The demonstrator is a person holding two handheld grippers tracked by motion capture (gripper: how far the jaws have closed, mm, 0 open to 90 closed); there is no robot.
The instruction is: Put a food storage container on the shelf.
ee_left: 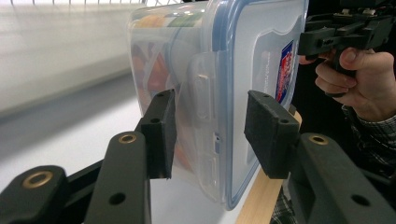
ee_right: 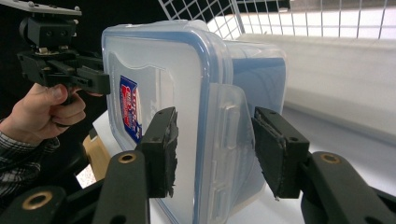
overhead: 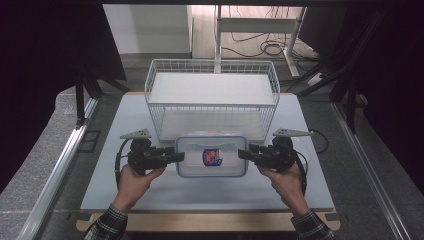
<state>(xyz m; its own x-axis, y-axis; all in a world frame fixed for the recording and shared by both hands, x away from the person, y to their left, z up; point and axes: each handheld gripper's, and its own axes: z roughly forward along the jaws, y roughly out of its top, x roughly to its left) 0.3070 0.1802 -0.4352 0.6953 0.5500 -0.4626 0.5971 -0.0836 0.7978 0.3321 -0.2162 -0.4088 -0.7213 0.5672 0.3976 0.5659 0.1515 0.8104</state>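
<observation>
High view: I'm pinching the lidded container (overhead: 211, 156) at both ends, left gripper (overhead: 179, 156) and right gripper (overhead: 244, 154) clamping it, lifting toward the wire basket (overhead: 159, 75) at 12 o'clock; next I'm thinking a level raise over its rim

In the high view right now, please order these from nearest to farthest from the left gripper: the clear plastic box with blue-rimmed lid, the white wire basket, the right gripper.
1. Clear plastic box with blue-rimmed lid: directly beside the left gripper, its near end between the jaws.
2. White wire basket: behind the box.
3. Right gripper: at the box's opposite end.
</observation>
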